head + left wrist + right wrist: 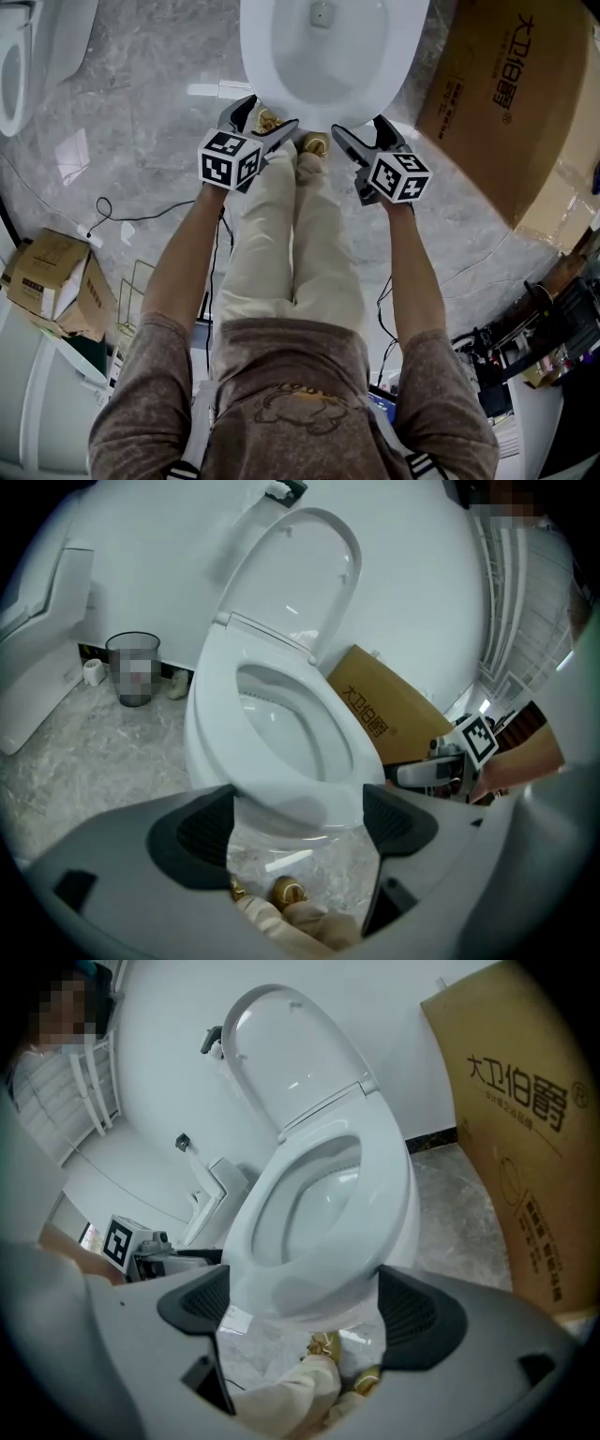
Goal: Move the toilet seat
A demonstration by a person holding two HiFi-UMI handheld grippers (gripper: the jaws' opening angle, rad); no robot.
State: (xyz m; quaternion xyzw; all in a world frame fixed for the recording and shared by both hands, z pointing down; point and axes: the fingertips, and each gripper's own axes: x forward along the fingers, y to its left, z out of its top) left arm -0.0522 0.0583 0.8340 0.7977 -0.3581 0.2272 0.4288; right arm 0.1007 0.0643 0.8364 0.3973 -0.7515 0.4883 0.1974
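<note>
A white toilet (pixel 323 56) stands ahead of me at the top of the head view. Its lid (pixel 309 564) is tipped up against the wall, and the seat ring (pixel 281 761) lies flat on the bowl. My left gripper (pixel 262 120) hovers at the front left of the rim, open. In the left gripper view its jaws (pixel 298 822) frame the seat's front edge without pressing on it. At the front right, my right gripper (pixel 364 133) is open too. The seat's front (pixel 309 1288) shows between its wide pads (pixel 422 1312), which do not visibly press on it.
A large cardboard box (pixel 506 103) leans close on the toilet's right. Another toilet (pixel 19 66) stands far left, with a small open carton (pixel 47 281) and cables (pixel 103 211) on the marble floor. A bin (pixel 133 667) sits by the wall. My shoes (pixel 314 145) touch the bowl's base.
</note>
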